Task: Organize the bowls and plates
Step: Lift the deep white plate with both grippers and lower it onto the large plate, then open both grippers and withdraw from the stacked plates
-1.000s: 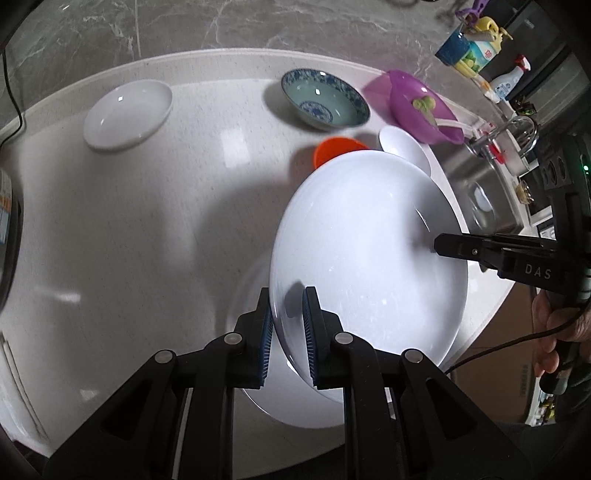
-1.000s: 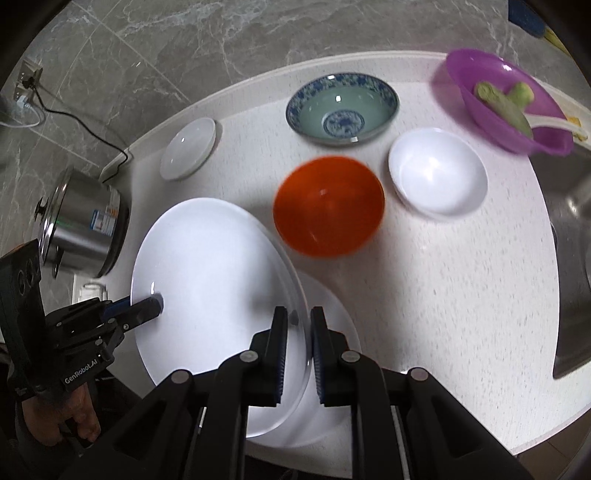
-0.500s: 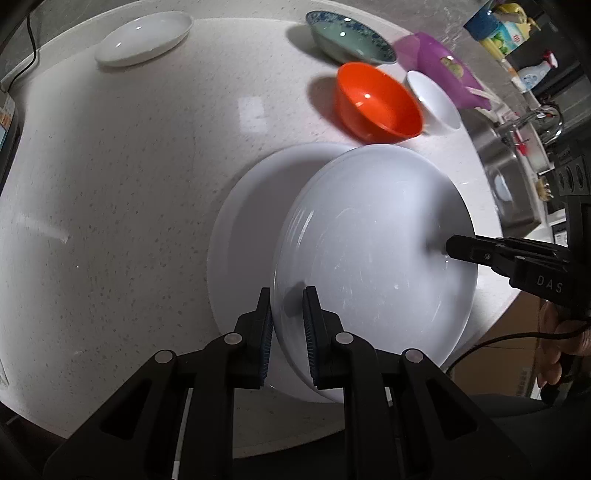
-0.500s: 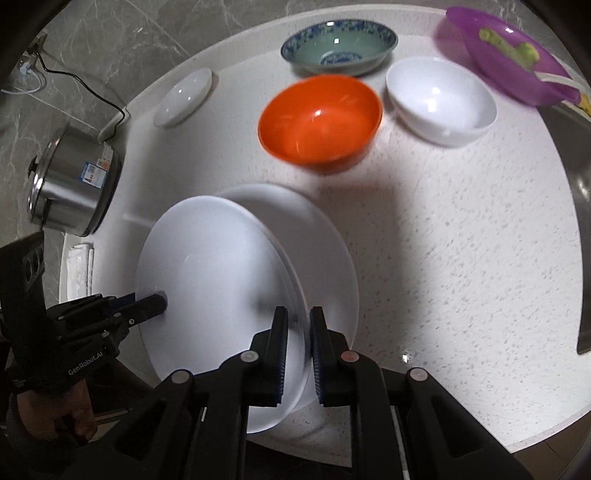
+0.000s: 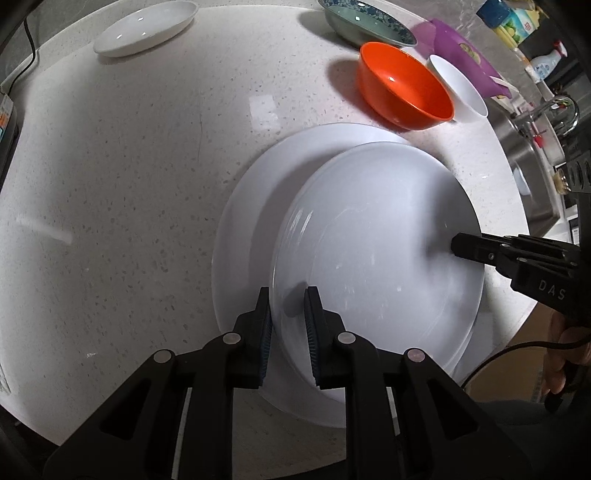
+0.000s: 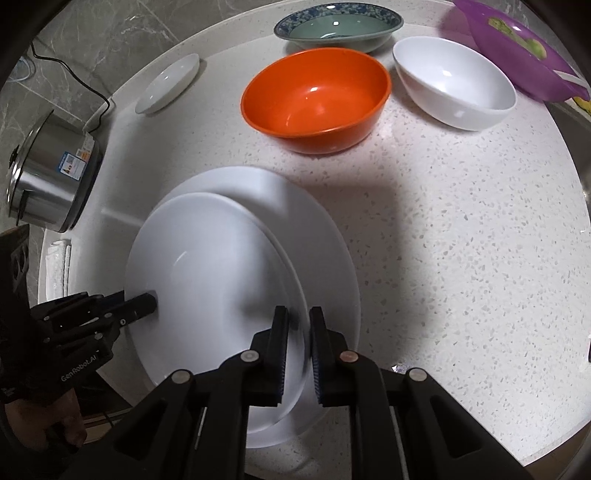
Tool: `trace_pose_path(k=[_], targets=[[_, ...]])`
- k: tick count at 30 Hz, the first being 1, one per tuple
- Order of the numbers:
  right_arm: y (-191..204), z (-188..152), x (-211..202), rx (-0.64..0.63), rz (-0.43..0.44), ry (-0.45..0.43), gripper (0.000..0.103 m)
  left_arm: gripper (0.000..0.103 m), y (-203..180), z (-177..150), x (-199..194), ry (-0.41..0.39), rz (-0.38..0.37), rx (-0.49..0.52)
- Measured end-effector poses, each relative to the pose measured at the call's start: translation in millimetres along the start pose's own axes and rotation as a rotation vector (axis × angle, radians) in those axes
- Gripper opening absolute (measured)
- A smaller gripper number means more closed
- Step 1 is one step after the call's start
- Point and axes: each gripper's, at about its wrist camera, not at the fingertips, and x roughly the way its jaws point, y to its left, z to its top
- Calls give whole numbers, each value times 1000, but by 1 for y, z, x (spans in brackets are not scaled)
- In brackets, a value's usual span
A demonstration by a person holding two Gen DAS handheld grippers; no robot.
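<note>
Both grippers grip one large white plate (image 5: 373,236) by opposite rims. My left gripper (image 5: 288,317) is shut on its near rim. My right gripper (image 6: 297,332) is shut on the other rim, and it shows in the left wrist view (image 5: 456,245) too. The held plate (image 6: 210,266) hangs low over a second, larger white plate (image 5: 255,199) lying on the counter (image 6: 325,236); whether they touch I cannot tell. An orange bowl (image 6: 314,99), a white bowl (image 6: 454,81), a blue-patterned bowl (image 6: 338,26) and a small white dish (image 6: 168,83) stand farther back.
A purple bowl (image 6: 517,55) with greens sits at the far right beside the sink (image 5: 532,147). A steel cooker (image 6: 51,170) with its cord stands at the counter's left edge. The white speckled counter (image 5: 129,184) is round-edged, its rim close below the plates.
The held plate has come down from above the counter to just over the larger plate. Both grippers moved down with it and kept their hold.
</note>
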Motion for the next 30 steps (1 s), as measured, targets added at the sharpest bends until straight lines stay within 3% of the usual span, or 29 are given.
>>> trace_pose_path(k=[9,11,16,18,24,30], targets=[[19,-4,8,-84,-87,-39,17,20,-10,-2,1,-11,41,78],[27,-6,9,-119,-125,-50,18,25,-14,-2,1,-15,28,83],[52,-18,17,-254,-266,-87,20,55,-24,-6,0,-35,12,139],[60,-22,21,-299,-309,-98,22,60,-29,-7,1,-41,25,170],[62,-25,24,-313,-327,-124,23,60,-28,-5,1,-69,32,190],[65,-28,26,-358,-388,-167,36,62,-30,-5,2,-93,32,215]])
